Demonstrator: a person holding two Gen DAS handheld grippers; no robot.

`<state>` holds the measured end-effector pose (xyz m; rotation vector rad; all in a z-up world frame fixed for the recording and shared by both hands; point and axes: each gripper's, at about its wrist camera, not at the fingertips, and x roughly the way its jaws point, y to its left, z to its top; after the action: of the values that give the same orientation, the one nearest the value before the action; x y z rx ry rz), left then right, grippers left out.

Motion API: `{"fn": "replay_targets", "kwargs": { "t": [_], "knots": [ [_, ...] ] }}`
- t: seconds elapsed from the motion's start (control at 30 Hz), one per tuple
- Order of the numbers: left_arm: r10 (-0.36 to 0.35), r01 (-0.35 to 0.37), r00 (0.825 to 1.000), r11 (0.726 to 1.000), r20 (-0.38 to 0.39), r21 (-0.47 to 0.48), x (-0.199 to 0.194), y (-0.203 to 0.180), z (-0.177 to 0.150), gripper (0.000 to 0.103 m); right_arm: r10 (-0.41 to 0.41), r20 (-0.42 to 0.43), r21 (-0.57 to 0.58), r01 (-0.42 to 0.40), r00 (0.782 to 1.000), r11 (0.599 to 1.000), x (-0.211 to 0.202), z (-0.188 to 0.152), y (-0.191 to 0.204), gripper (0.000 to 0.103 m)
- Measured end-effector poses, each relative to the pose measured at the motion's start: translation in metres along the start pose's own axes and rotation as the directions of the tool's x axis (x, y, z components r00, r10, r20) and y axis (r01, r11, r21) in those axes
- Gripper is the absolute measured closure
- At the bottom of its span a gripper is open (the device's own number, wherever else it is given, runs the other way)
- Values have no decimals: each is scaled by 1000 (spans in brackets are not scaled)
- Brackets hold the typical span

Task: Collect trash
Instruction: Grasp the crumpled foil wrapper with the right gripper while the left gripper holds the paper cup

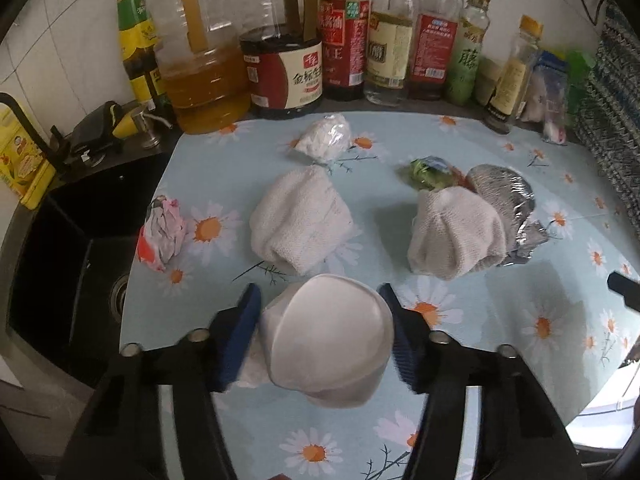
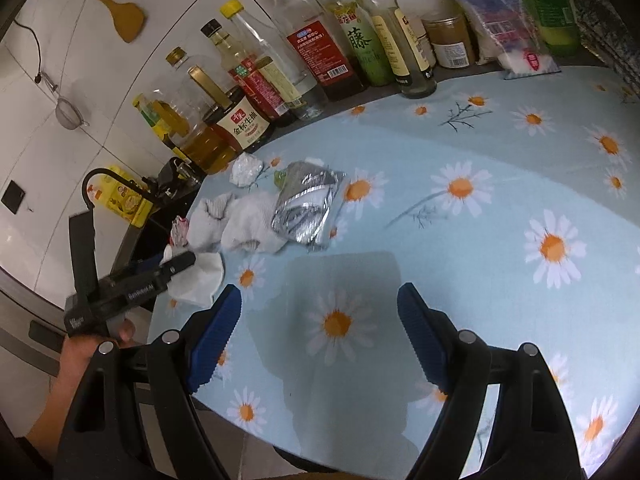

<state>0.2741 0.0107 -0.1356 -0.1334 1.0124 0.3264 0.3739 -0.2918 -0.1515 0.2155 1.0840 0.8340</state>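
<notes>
Daisy-print counter (image 1: pixel 500 292), bottles along far wall. Left gripper (image 1: pixel 324 330) pinching white crumpled wad (image 1: pixel 328 336) near edge; right gripper (image 2: pixel 320 328) spread, empty. Pickup step; next likely lift, carry to bin.

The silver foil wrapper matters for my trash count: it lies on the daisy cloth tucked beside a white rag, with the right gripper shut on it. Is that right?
Not quite. The silver foil wrapper does lie on the daisy cloth beside a white rag, but the right gripper is open and empty, well short of it. The right wrist view shows this.
</notes>
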Motion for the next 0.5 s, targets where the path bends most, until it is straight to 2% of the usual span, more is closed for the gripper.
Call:
{"fn": "replay_targets", "kwargs": {
  "t": [0.13, 0.3, 0.4, 0.5],
  "knots": [
    [35, -34, 999, 999, 11, -27, -1, -3, 0, 48, 68, -54, 12, -68, 996, 998, 18, 17, -4, 23],
    [35, -33, 999, 997, 29, -66, -15, -5, 1, 48, 98, -93, 2, -98, 991, 995, 42, 37, -3, 23],
    [31, -25, 997, 995, 64, -95, -33, -6, 1, 48, 152, -117, 12, -152, 981, 988, 58, 51, -4, 23],
    [46, -33, 993, 992, 108, -119, -50, -8, -2, 48, 182, -141, 52, -176, 973, 983, 77, 61, -10, 17]
  ]
}}
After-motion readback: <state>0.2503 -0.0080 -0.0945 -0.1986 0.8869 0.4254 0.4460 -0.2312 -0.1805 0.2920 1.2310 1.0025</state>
